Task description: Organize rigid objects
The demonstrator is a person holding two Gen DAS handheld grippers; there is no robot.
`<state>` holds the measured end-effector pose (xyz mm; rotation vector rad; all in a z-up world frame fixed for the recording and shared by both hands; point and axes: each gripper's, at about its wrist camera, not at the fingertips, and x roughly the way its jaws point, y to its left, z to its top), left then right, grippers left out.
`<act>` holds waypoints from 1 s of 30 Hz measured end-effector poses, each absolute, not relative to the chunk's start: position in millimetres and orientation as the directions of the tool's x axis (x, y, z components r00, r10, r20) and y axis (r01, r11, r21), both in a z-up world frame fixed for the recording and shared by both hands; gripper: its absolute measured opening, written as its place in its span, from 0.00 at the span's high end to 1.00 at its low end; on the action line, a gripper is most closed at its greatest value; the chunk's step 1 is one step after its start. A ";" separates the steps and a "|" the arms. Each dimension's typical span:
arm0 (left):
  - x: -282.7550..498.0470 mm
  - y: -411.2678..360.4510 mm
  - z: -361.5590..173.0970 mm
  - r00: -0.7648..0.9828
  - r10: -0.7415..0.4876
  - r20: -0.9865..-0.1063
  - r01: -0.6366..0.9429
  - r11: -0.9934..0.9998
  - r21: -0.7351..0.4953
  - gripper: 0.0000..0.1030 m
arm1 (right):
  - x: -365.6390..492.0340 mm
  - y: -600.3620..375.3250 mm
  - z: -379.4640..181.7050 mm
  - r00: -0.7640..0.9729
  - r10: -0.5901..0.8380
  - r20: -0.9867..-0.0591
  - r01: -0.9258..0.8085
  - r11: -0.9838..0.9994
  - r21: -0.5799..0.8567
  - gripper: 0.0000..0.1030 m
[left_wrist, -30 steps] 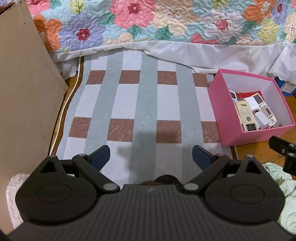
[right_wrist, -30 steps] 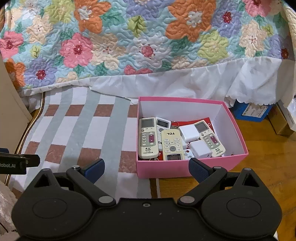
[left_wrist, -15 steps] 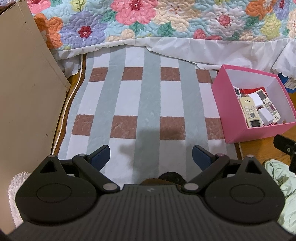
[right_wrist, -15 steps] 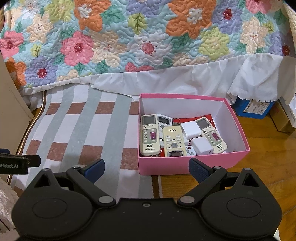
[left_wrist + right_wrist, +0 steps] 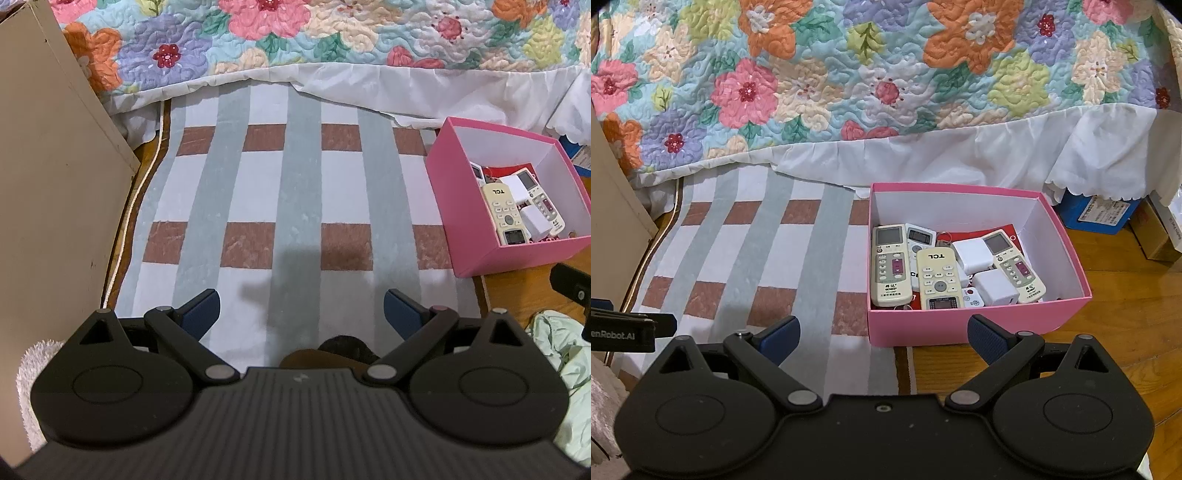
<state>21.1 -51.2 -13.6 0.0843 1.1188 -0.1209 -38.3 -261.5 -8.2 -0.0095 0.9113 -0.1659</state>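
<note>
A pink box point(image 5: 960, 326) stands on the floor at the rug's right edge, also in the left wrist view point(image 5: 458, 206). It holds several remote controls, including a cream TCL remote point(image 5: 938, 277), white charger cubes point(image 5: 973, 254) and a red card. My right gripper point(image 5: 884, 336) is open and empty, just in front of the box. My left gripper point(image 5: 302, 314) is open and empty above the striped rug point(image 5: 288, 192), left of the box.
A floral quilted bed point(image 5: 871, 74) with a white skirt runs along the back. A beige cabinet point(image 5: 48, 184) stands at the left. A blue box point(image 5: 1097, 216) sits under the bed at right. Green cloth point(image 5: 557, 350) lies on the wooden floor.
Both grippers have drawn back and up a little, so the box and rug look smaller and farther. Both stay open and empty.
</note>
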 end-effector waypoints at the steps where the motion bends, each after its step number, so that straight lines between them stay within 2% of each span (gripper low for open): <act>1: 21.7 -50.7 -13.5 0.430 -0.054 -0.901 0.140 0.990 0.008 0.06 | -38.4 -261.3 -8.2 0.601 -0.148 -0.785 0.140 0.987 -0.079 0.04; 30: 20.6 -50.1 -11.0 0.442 -0.043 -0.896 0.149 0.988 0.026 0.06 | -39.1 -259.2 -5.9 0.608 -0.153 -0.779 0.119 0.988 -0.101 0.04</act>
